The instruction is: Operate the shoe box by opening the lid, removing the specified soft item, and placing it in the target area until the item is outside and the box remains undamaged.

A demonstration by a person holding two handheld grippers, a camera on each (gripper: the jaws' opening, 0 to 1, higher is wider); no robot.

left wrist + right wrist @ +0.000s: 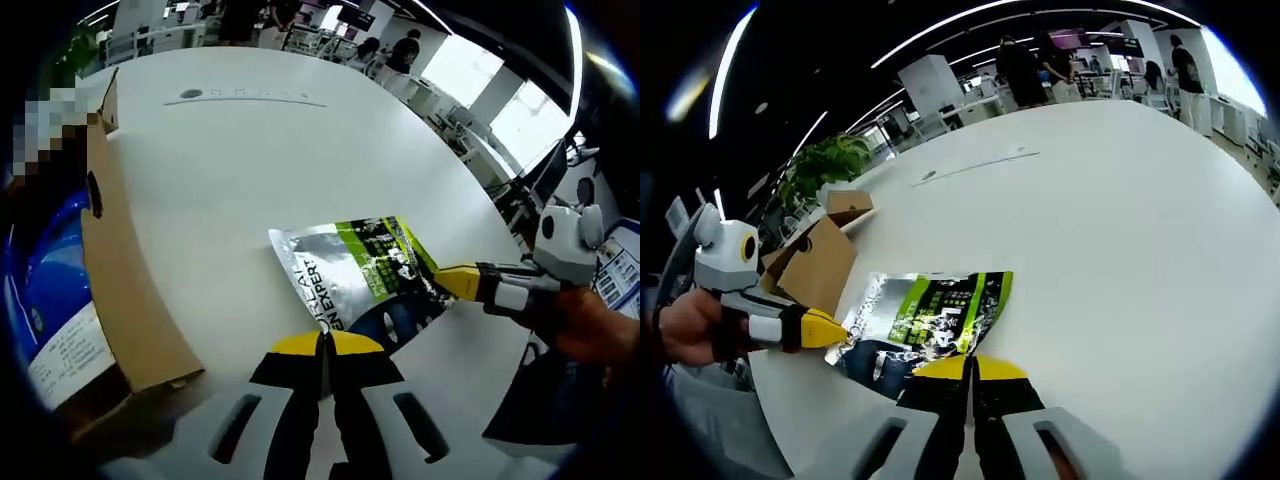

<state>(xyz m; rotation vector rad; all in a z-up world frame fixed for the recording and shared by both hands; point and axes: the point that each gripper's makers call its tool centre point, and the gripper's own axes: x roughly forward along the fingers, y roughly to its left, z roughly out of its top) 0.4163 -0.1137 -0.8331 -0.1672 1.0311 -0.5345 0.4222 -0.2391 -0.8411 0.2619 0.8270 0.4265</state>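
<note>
A: In the left gripper view, where is the pouch?
B: Flat on the white surface, just beyond the left gripper; its jaws are clenched together. The shoe box is cut off at left.

A: And the right gripper view?
B: The right gripper also has its jaws pressed together, at the pouch edge. Contact is unclear.

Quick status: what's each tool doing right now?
Left tool: shut, empty, at the foil pouch's edge.
Right tool: shut, nothing visibly gripped, at the pouch's opposite edge.
</note>
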